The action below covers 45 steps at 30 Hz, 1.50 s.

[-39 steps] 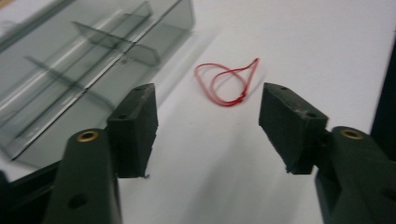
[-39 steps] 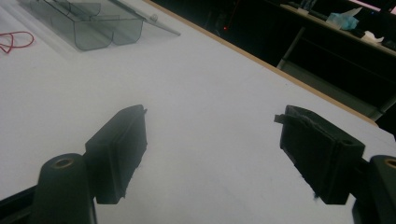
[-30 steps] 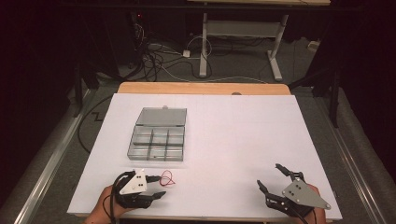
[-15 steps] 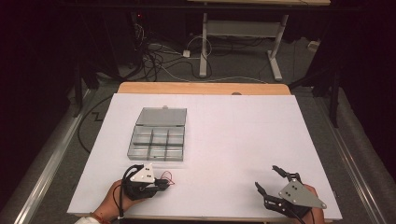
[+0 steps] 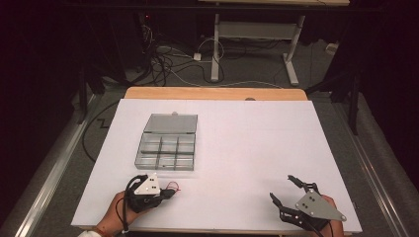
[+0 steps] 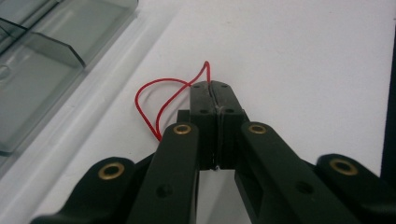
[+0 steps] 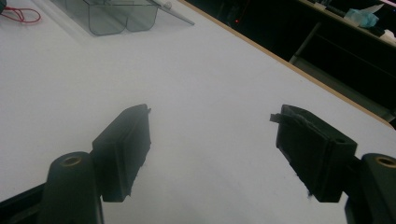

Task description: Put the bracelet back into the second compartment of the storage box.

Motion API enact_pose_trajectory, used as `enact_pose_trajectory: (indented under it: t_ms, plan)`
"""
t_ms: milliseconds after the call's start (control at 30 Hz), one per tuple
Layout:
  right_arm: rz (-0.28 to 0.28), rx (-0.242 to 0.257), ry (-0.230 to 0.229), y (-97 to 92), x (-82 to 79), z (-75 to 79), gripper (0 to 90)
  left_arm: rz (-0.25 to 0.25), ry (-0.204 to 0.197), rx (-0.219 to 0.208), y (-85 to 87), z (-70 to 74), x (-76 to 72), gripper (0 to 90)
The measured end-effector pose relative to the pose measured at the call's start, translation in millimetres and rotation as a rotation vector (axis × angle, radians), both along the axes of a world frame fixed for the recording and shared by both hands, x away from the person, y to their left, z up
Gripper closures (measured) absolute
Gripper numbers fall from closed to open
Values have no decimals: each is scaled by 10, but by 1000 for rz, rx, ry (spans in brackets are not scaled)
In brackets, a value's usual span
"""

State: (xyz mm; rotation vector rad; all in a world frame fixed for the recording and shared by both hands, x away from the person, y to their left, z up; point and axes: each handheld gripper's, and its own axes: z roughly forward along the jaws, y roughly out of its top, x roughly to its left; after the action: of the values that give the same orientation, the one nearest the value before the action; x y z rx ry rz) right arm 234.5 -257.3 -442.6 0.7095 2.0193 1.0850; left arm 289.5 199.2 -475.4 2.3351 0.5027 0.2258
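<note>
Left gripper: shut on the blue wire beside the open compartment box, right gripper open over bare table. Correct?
Not quite: the wire is red, not blue, as the left gripper view shows. The rest holds: the left gripper is shut on it beside the open compartment box, and the right gripper is open over bare table.

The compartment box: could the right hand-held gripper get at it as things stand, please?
Probably yes: bare white table lies between the open right hand-held gripper and the compartment box, with nothing in the way.

High overhead, two close views, shared box [image 5: 168, 148]
</note>
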Motion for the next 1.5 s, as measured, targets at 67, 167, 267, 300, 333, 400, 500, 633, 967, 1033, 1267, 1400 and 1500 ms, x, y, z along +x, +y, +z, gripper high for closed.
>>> enact_pose_trajectory:
  t_ms: [67,167,267,300,333,400,500,633,967,1033,1267,1400,1500]
  plan:
    - [1,-1,0,-1,-1,1,269,-1,-5,-3,5,11,-10,862]
    - [-1,-2,-1,-3,-2,-1,269,-1,-23,-3,20,48,-38,862]
    - [1,-2,-6,-10,1,3,269,3,-47,0,41,96,-64,862]
    - [-1,-2,-6,-12,2,5,270,3,-47,0,41,96,-64,862]
    - [-1,1,-6,-14,0,7,273,5,-52,3,46,108,-66,863]
    - [2,1,-12,-14,-5,12,273,10,-64,6,60,139,-68,863]
    - [4,0,-13,-11,-7,13,273,21,-79,-4,83,177,-70,862]
    - [3,-2,-12,-7,-3,9,273,28,-90,-9,104,206,-63,863]
    - [5,-4,-13,4,-5,1,273,46,-112,-25,142,294,-6,862]
    - [6,-1,-14,5,-8,3,273,46,-115,-26,144,302,3,862]
    - [13,-6,-10,24,-4,-10,273,67,-129,-27,187,352,49,862]
    - [14,-8,-9,27,-3,-12,273,89,-141,-38,244,403,100,862]
    - [14,-8,-12,29,-5,-14,273,104,-154,-45,275,440,132,862]
